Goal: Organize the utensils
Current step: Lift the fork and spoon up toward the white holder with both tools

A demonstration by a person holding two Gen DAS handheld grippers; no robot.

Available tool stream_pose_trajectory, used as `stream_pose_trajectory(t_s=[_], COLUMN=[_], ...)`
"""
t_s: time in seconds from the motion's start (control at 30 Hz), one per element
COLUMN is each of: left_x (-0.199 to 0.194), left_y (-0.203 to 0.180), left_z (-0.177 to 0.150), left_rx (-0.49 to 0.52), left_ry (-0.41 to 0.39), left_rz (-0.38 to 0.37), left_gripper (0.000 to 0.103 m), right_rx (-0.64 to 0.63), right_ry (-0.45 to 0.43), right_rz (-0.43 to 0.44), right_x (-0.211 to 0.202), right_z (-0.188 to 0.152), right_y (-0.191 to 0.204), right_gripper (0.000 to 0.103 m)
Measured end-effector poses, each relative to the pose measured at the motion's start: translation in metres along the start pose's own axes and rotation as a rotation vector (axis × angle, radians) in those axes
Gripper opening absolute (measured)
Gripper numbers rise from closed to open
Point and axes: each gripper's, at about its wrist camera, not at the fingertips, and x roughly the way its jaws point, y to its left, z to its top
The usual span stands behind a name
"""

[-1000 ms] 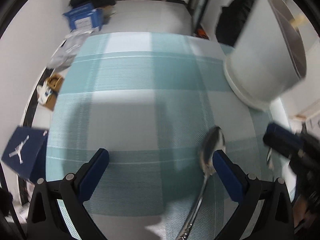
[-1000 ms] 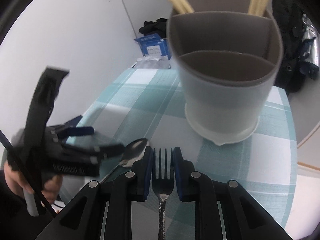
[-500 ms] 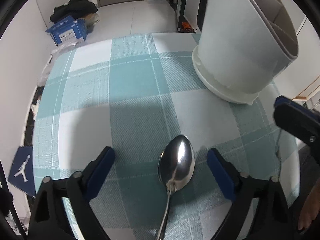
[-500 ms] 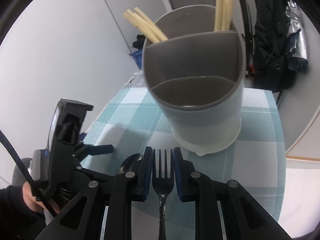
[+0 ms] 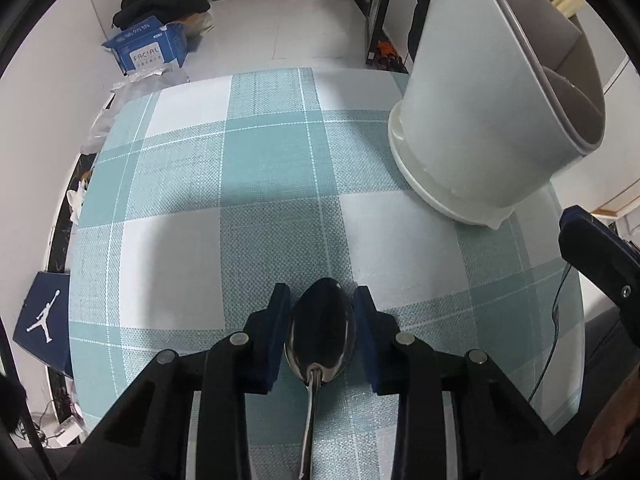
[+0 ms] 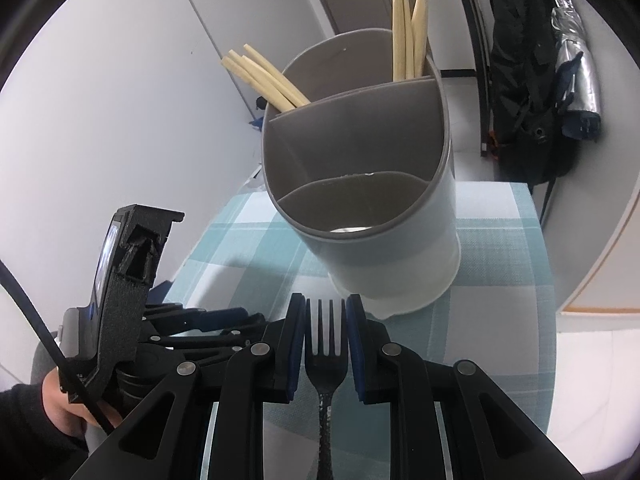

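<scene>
My left gripper [image 5: 320, 308] is shut on a metal spoon [image 5: 320, 336], its bowl between the blue pads, low over the checked tablecloth [image 5: 240, 200]. My right gripper [image 6: 326, 320] is shut on a fork [image 6: 326, 344], tines forward, held above the table in front of the grey utensil holder [image 6: 384, 240]. The holder has three compartments; chopsticks [image 6: 264, 78] stand in the rear one. The holder also shows in the left wrist view [image 5: 480, 120] at upper right. The left gripper body [image 6: 128, 312] shows at the left of the right wrist view.
The table edge runs along the left and far side in the left wrist view. A blue box [image 5: 148, 48] and a dark bag lie on the floor beyond. A black backpack [image 6: 532, 80] stands behind the table at right. The right gripper's finger [image 5: 600, 256] shows at right.
My left gripper has closed its jaws onto the spoon bowl. My right gripper has risen with the fork, looking more down into the holder.
</scene>
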Motion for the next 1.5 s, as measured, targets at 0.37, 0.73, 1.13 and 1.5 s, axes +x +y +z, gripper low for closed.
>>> stream_pose_trajectory(t_s=[0.37, 0.73, 1.13, 1.5], left_x=[-0.001, -0.026, -0.062, -0.071], left_y=[0.007, 0.013, 0.019, 0.025], left_z=[0.008, 0.011, 0.003, -0.001], left_rx=[-0.053, -0.104, -0.138, -0.095], left_ry=[-0.014, -0.121, -0.253, -0.310], left_rz=[-0.019, -0.066, -0.145, -0.153], left_gripper=[0.027, 0.026, 0.023, 0.000], right_rx=[0.002, -0.005, 0.014, -0.038], right_ry=[-0.019, -0.077, -0.168, -0.205], right_rz=[-0.011, 0.016, 0.052, -0.013], right_x=[-0.007, -0.021, -0.040, -0.046], right_z=[-0.003, -0.003, -0.011, -0.026], right_y=[0.000, 0.009, 0.013, 0.030], right_gripper=[0.020, 0.019, 0.019, 0.019])
